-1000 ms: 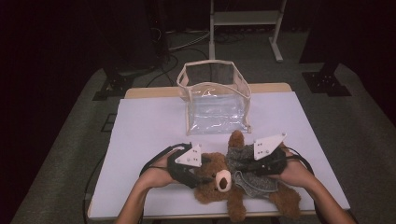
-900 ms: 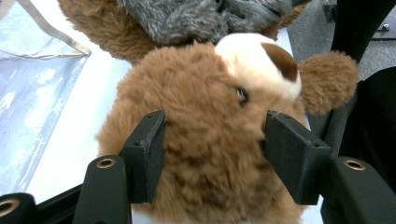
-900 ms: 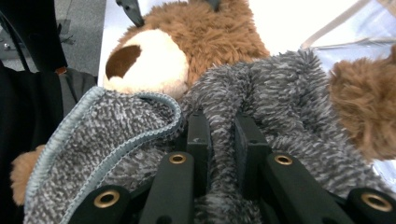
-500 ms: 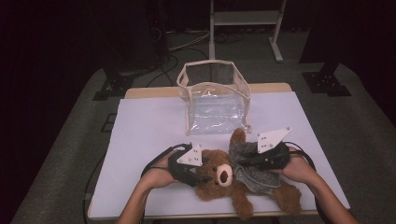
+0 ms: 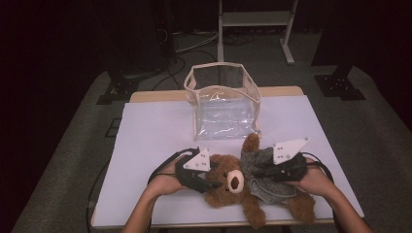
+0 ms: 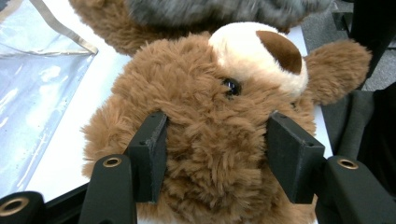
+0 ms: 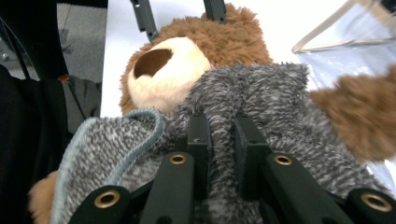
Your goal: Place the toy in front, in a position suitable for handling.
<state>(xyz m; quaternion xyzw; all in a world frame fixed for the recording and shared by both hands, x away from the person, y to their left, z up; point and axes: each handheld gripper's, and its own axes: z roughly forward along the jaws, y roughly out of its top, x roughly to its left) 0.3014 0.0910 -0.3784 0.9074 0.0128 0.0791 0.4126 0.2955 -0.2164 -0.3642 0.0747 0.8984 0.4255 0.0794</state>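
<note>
You have the teddy bear (image 5: 243, 187) lying on its back at the six o'clock edge of the white table (image 5: 155, 136), and both claws are already on it. Your left gripper (image 6: 215, 154) clamps the bear's head from the nine o'clock side, its jaws pressed into the fur on either side at a medium width. Your right gripper (image 7: 218, 140) comes in from three o'clock with its jaws drawn narrow, pinching a fold of the grey sweater (image 7: 261, 93) over the chest.

By my reading, the grasp is done, but the bear is not yet off the table, and the clear bag (image 5: 224, 104) stands open and empty at twelve o'clock, well apart from it. If the bag is where the bear goes, what is left is the lift, the carry and the drop through the open top; the sweater's loose hem near your right claw may need watching.

In the high view the bear's long axis runs roughly from nine to four o'clock: head toward nine, legs toward four. The snout (image 5: 235, 182) points up, and one arm reaches toward the bag at twelve o'clock.
</note>
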